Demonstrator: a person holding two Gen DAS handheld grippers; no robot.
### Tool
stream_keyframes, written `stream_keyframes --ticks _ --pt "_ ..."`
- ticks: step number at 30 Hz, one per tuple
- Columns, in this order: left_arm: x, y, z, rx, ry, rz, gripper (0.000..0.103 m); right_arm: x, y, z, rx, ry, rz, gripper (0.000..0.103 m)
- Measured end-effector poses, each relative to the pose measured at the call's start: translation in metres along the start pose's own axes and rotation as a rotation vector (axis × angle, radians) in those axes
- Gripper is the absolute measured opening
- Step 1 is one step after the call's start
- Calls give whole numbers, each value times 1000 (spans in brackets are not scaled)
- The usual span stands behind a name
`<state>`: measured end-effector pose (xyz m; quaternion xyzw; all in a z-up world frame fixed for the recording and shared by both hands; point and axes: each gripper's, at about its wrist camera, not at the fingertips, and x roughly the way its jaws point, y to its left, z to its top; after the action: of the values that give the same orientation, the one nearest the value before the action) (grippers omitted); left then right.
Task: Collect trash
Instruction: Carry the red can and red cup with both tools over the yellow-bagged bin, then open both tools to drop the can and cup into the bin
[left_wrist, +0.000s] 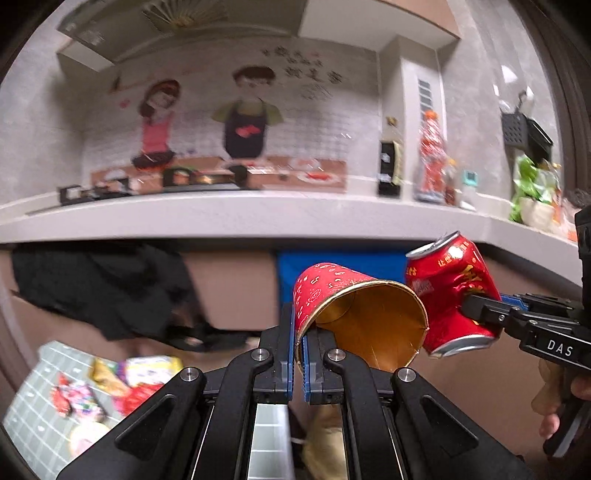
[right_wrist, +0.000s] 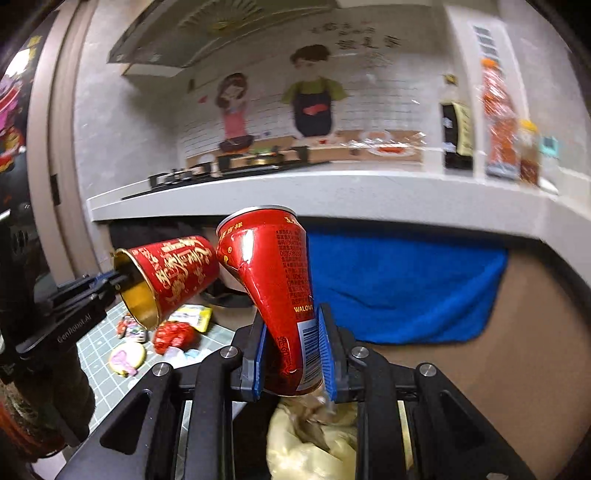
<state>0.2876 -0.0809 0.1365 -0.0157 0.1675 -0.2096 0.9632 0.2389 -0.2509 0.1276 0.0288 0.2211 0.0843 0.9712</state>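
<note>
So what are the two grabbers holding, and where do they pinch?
The left gripper pinches the red cup by its rim wall. The right gripper squeezes the dented red can across its lower sides.

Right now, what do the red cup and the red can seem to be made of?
Red cup: probably paper, printed outside, shiny gold lining inside; its thin rim bends where the left gripper pinches it.
Red can: thin glossy metal, likely aluminium; silver rims, dented wall between the right gripper pads.
</note>
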Motion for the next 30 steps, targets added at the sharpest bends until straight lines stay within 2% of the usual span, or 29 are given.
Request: stream_keyframes --ticks 2,7,16,17,19,20,21,22,25,30 --pt "14 -13 -8 -4 31 -40 3 -2 -17 -10 31 10 -11 22" --pt "50 -38 -35 -13 134 -86 3 7 -43 -33 83 44 -37 22" --pt "92 -51 -61 -18 235 -174 5 33 -70 -61 151 105 -52 24" --pt "98 -50 -63 -24 250 -191 7 37 -73 -64 153 113 -49 26" --pt "109 -44 -70 -64 287 -262 19 46 -78 -71 161 140 -57 43" --pt "114 -40 -72 -84 308 -285 37 50 -81 -75 172 150 -71 51" --pt "119 -36 -77 -108 341 -303 54 52 -85 -81 186 157 -82 51" --pt "121 -33 -79 -119 356 -306 57 54 -88 -86 199 163 -81 51" --pt "122 -20 -84 -142 376 -269 57 57 -90 -93 218 171 -93 51" --pt "103 11 -82 -155 355 -197 58 51 -76 -85 185 142 -111 51"
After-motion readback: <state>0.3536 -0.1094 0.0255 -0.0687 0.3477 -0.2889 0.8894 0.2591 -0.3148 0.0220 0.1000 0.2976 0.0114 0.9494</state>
